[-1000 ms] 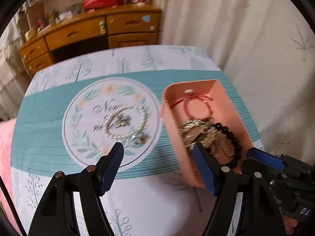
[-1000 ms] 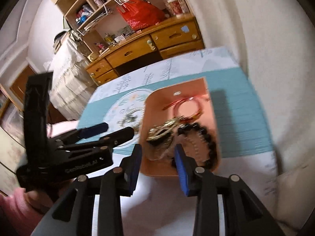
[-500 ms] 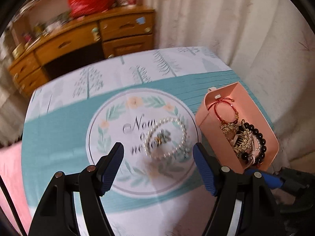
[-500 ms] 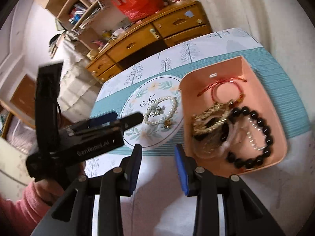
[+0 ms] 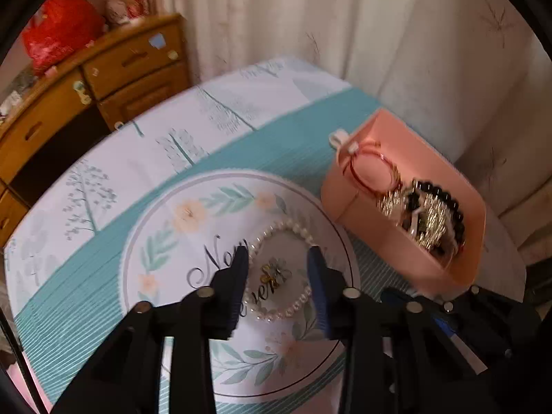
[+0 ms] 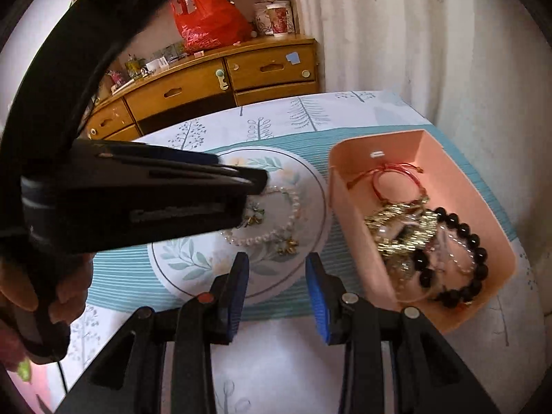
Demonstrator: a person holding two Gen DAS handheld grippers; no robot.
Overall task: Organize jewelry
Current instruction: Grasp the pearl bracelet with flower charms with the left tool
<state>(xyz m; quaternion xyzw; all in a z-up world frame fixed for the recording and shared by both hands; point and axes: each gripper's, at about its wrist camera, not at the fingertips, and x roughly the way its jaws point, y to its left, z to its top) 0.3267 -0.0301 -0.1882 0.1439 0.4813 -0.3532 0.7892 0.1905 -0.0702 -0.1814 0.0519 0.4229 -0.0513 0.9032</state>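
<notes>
Here, over the printed tablecloth, both grippers' fingers gape, seemingly empty, wooden dresser beyond.

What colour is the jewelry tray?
The tray is salmon pink, clearest in the right wrist view.

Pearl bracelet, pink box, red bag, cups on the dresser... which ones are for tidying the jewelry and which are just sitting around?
For the job:
pearl bracelet, between the open left gripper fingers
pink box
red string bracelet, black bead bracelet and gold pieces inside it

Just lying about:
red bag
cups
wooden dresser
</notes>
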